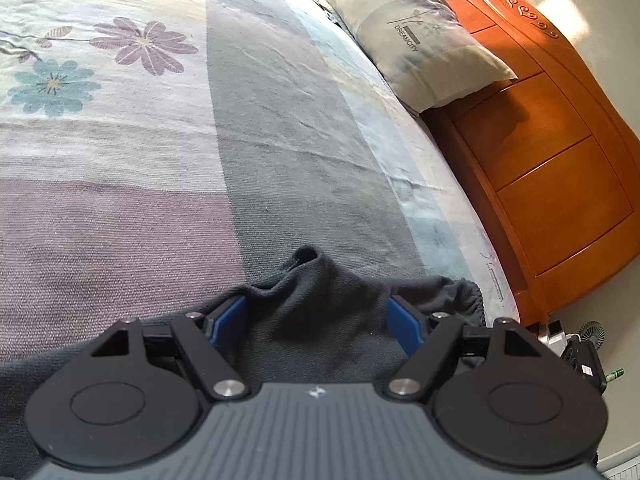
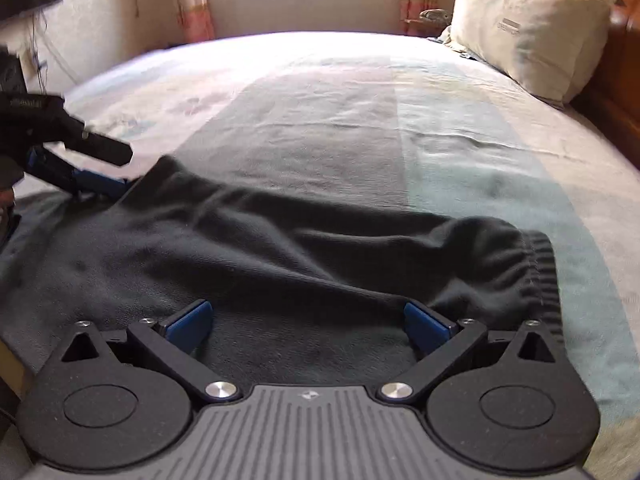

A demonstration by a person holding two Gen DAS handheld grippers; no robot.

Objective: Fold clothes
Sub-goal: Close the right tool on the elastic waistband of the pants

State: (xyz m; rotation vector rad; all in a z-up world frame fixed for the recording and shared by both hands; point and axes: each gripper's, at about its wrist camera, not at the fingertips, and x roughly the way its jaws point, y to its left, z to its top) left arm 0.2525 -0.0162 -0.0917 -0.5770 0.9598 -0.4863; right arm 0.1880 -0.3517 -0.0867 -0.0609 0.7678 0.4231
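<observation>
Left gripper: jaws stand wide. A raised fold of the dark garment sits between the blue pads, which do not press on it. The fingertips are partly buried in the cloth, so their ends are hard to make out.

Right gripper: jaws stand wide, low over the same garment. Cloth lies between the pads; no pinch is visible.

In the right wrist view, the left gripper enters at the left edge, blurred, with its tips at the garment's far corner.

The garment lies rumpled across the near side of the bed, its ribbed elastic band toward the headboard end. Its near portion is hidden under both gripper bodies.

The patterned bedspread carries the garment. A pillow leans on the wooden headboard. Small items on the floor beside the bed cannot be identified.
</observation>
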